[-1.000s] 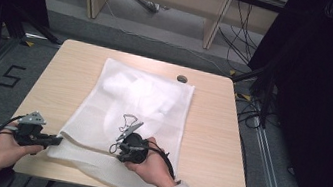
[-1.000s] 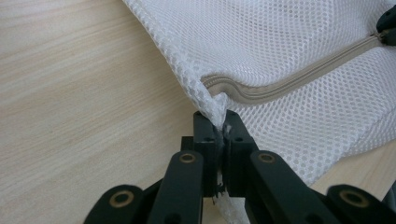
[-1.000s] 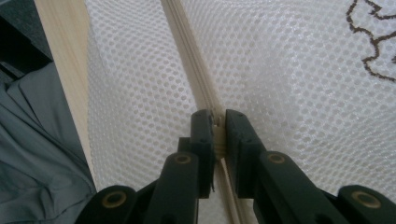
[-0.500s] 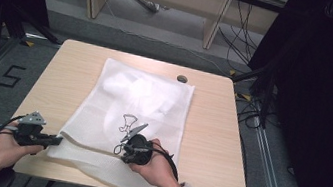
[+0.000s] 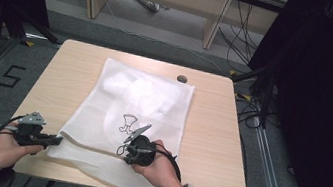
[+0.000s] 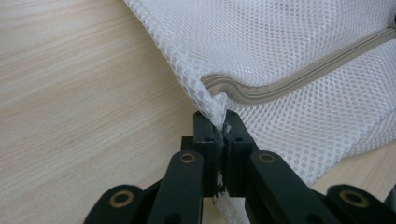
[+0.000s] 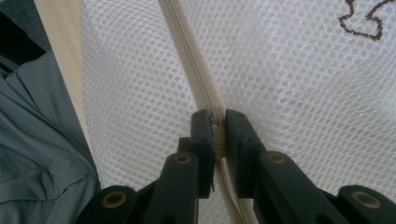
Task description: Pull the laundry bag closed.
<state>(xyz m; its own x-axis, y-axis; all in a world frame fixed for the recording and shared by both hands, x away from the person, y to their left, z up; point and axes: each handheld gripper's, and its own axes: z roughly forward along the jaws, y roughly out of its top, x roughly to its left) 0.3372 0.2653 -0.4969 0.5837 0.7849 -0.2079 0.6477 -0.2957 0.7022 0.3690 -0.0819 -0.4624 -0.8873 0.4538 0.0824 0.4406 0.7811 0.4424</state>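
Pale wood bench [image 5: 226, 148]: at its near edge, the left hand-held gripper [image 6: 215, 122] pinches a corner of the white mesh laundry bag [image 5: 148, 101], while the right hand-held gripper [image 7: 219, 122] clamps its zipper [image 7: 187, 60], which runs straight ahead from those jaws; the bag stretches away beyond both.

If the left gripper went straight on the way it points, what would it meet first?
The left gripper is already shut on the corner of the white mesh bag. Straight ahead lies the bag's beige zipper, then more mesh; it would probably just bunch the bag up.
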